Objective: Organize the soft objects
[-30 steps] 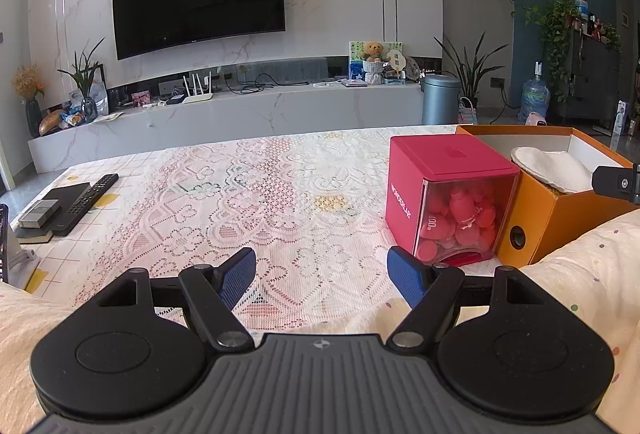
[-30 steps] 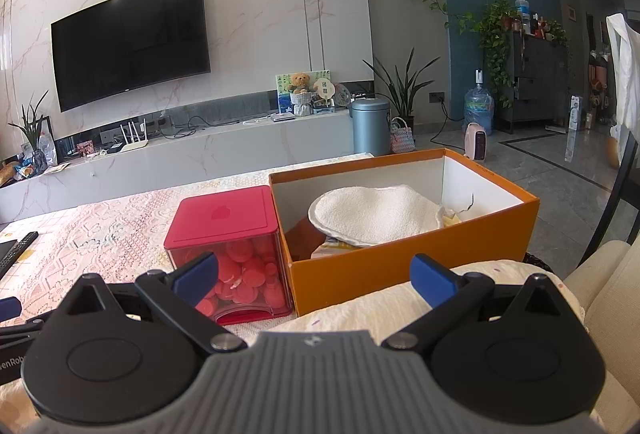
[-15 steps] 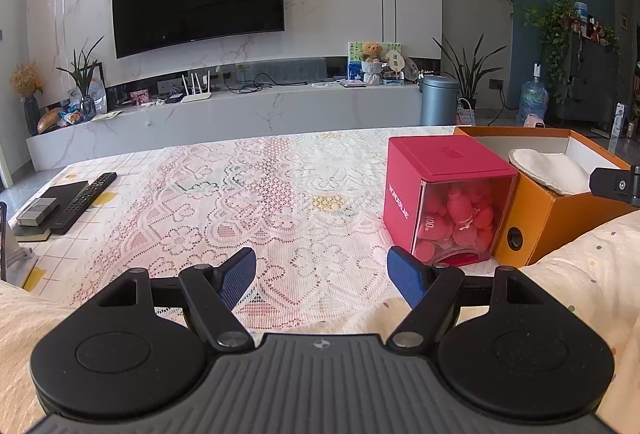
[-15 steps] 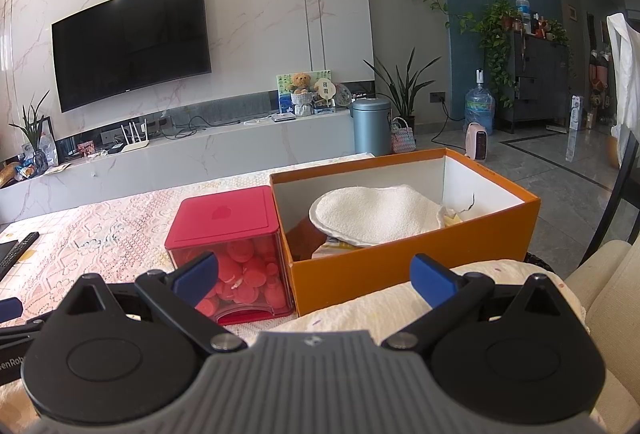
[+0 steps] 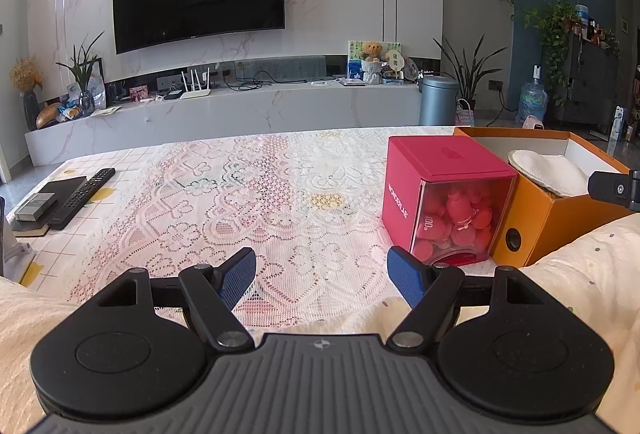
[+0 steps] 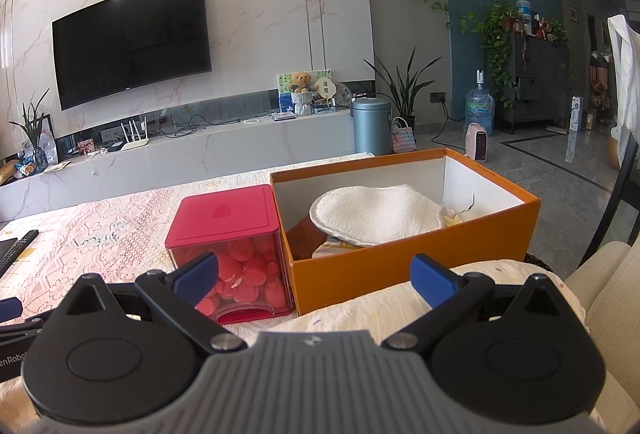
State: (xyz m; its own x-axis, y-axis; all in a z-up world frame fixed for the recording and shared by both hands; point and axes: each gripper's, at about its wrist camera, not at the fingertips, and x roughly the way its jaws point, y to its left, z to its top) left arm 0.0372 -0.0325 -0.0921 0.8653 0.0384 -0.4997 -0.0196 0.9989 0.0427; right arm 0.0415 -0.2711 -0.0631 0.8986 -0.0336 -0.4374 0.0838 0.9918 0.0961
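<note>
Surface: lace-patterned tablecloth point(image 5: 280, 194), near edge hidden by cream quilt point(image 6: 372, 306)
Soft item: round white terry pad point(image 6: 376, 218) inside orange cardboard box point(image 6: 400, 266); items beneath obscured
Left gripper point(image 5: 321, 274): jaws apart, empty
Right gripper point(image 6: 314, 276): jaws apart, empty
Red-lidded clear cube point(image 6: 232, 266): touches box, contents indistinct

on my feeds, by colour: lace counter cover point(image 5: 248, 202), white over pink with floral openwork and a yellow patch. cube box point(image 6: 228, 234), red lid and side, clear front showing pink-red soft pieces. open box point(image 6: 404, 266), orange outside, white inside. round pad point(image 6: 372, 214) in it, white, textured. cushion point(image 5: 592, 274), cream with small coloured dots. left gripper point(image 5: 321, 274) and right gripper point(image 6: 314, 274), black, blue pads. remote point(image 5: 82, 194), black.
</note>
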